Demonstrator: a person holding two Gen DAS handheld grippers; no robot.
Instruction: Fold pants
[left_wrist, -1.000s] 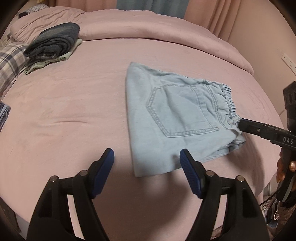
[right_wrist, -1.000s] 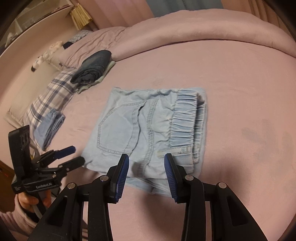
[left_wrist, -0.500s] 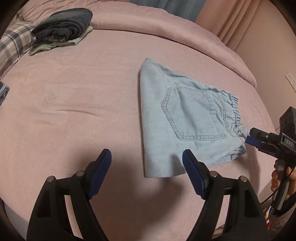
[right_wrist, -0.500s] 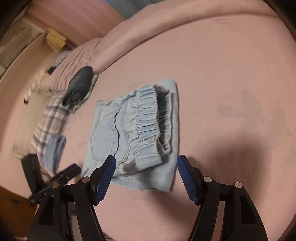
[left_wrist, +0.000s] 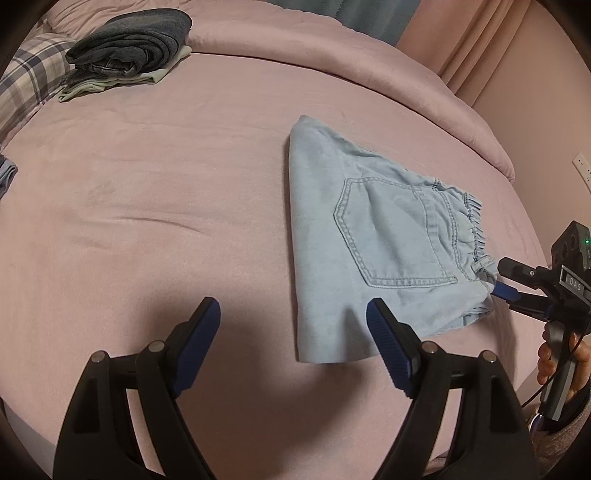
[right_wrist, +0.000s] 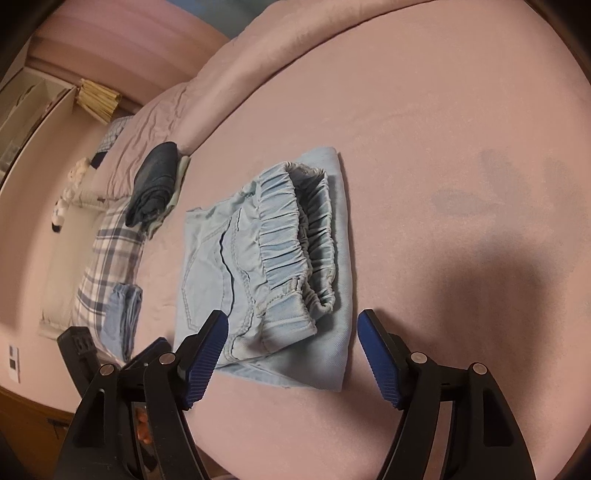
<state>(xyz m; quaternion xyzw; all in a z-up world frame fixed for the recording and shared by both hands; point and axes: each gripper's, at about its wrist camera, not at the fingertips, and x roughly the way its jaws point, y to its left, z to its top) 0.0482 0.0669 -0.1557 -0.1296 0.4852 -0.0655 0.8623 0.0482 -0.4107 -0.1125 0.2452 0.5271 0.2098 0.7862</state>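
Note:
Light blue denim pants (left_wrist: 373, 236) lie folded into a compact rectangle on the pink bed, back pocket up, elastic waistband at the right end. In the right wrist view the pants (right_wrist: 266, 266) show the gathered waistband on top of the folded layers. My left gripper (left_wrist: 293, 328) is open and empty, just short of the near left corner of the pants. My right gripper (right_wrist: 291, 347) is open and empty, its jaws on either side of the waistband end. It also shows at the right edge of the left wrist view (left_wrist: 517, 286), at the waistband.
A stack of folded dark jeans (left_wrist: 129, 48) on pale green cloth lies at the far left, also seen in the right wrist view (right_wrist: 155, 184). A plaid pillow (right_wrist: 107, 254) carries another folded blue garment (right_wrist: 123, 317). A rolled pink duvet (left_wrist: 332, 55) runs along the far side.
My right gripper has opened wide and tilted, letting go of the waistband end. My left gripper has drawn back slightly and stays open. The pants stay folded.

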